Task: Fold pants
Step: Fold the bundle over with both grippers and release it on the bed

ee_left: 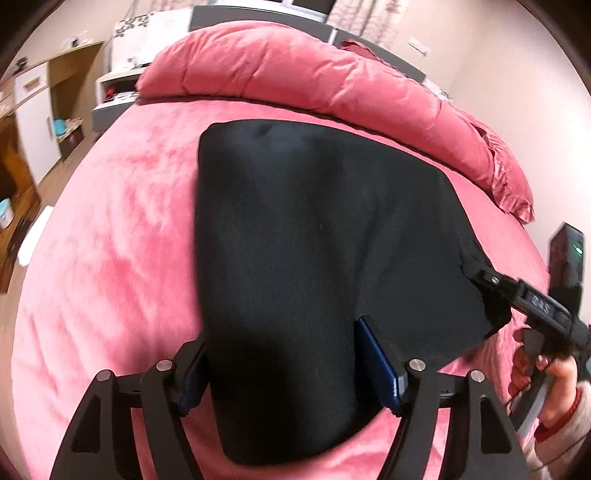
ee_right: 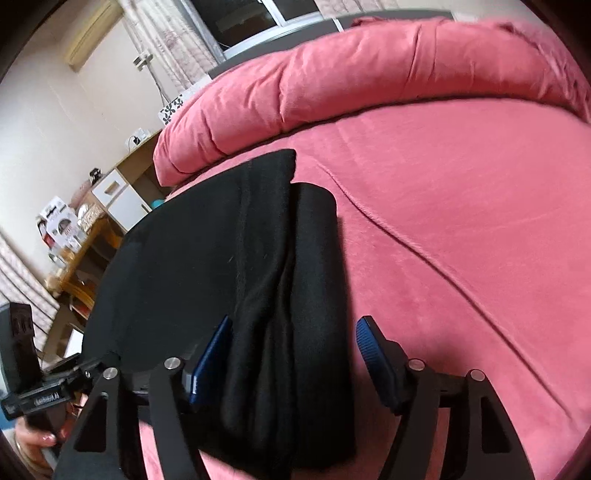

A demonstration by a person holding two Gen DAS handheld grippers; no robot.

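Nearest in the left wrist view, the left tool [ee_left: 280, 365] straddles the near edge of the black pants [ee_left: 314, 229], its blue pads standing off either side of the cloth rather than pinching it, so it is open with fabric between the jaws. The right tool [ee_right: 295, 354] is likewise open in its own view: the left pad sits beside a thick fold of the pants and the right pad hangs over bare bedding. The pants lie folded into a broad dark slab on the bed [ee_right: 461, 221], with a narrower rolled layer along the right edge. This looks like the release after a fold, so the sensible course is to lift both tools straight off without dragging the top layer, then check that the edges line up and press out the ridge where the layers bunch near the right tool. The plush pink cover is soft and creased, so the cloth may grip and shift unevenly. Beyond the pants a rolled pink duvet [ee_left: 314, 74] lies across the bed's far end. Farther off are wooden shelves [ee_right: 122, 184], curtains and a dark window [ee_right: 251, 18].
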